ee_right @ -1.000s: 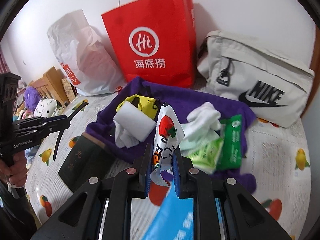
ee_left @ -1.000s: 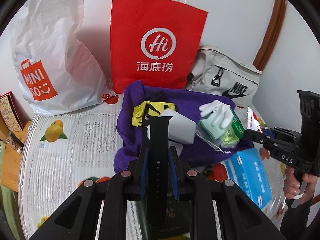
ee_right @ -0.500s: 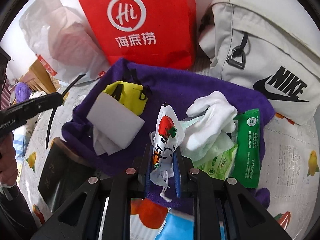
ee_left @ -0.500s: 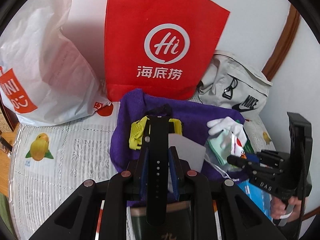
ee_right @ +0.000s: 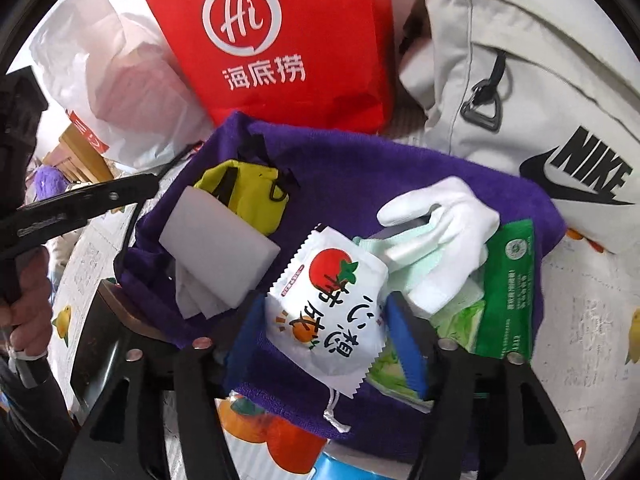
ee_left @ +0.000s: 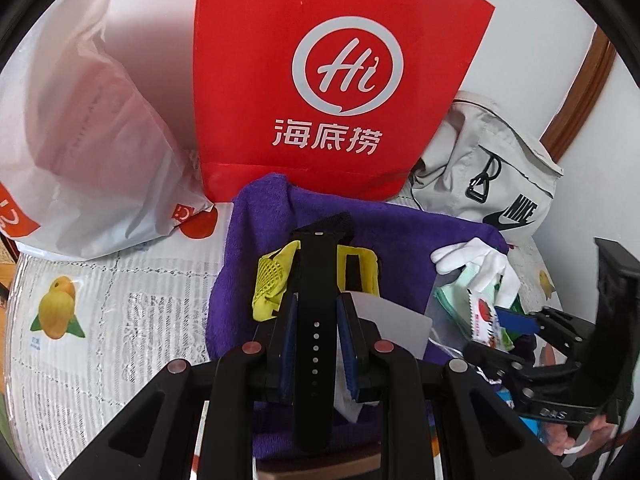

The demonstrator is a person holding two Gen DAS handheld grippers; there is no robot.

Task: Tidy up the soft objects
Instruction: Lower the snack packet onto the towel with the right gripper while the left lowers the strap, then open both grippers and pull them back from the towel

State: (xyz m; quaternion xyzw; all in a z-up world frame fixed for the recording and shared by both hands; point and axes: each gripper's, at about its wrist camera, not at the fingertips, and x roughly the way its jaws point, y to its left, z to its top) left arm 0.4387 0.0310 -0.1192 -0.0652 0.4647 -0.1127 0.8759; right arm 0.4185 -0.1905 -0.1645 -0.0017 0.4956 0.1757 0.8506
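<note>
A purple towel (ee_left: 400, 236) (ee_right: 360, 160) lies spread on the table with soft items on it. My left gripper (ee_left: 316, 308) is shut on a black watch strap (ee_left: 316, 280), held over the towel above a yellow mesh pouch (ee_left: 272, 280) and a white sponge block (ee_left: 392, 328). My right gripper (ee_right: 324, 316) stands open over the towel; the white tomato-print packet (ee_right: 328, 304) lies flat between its fingers, no longer pinched. A white glove (ee_right: 448, 216), pale green cloth and a green wipes pack (ee_right: 508, 288) lie beside it.
A red Hi paper bag (ee_left: 328, 80) stands behind the towel, a white plastic bag (ee_left: 80, 140) to its left, a grey Nike bag (ee_right: 520, 80) to its right. A dark box (ee_right: 100, 344) and a blue pack (ee_left: 536, 428) lie near the front edge.
Both grippers moved forward over the towel. My right gripper opened and let go of the tomato packet, which now lies flat on the towel. The left still holds the strap.
</note>
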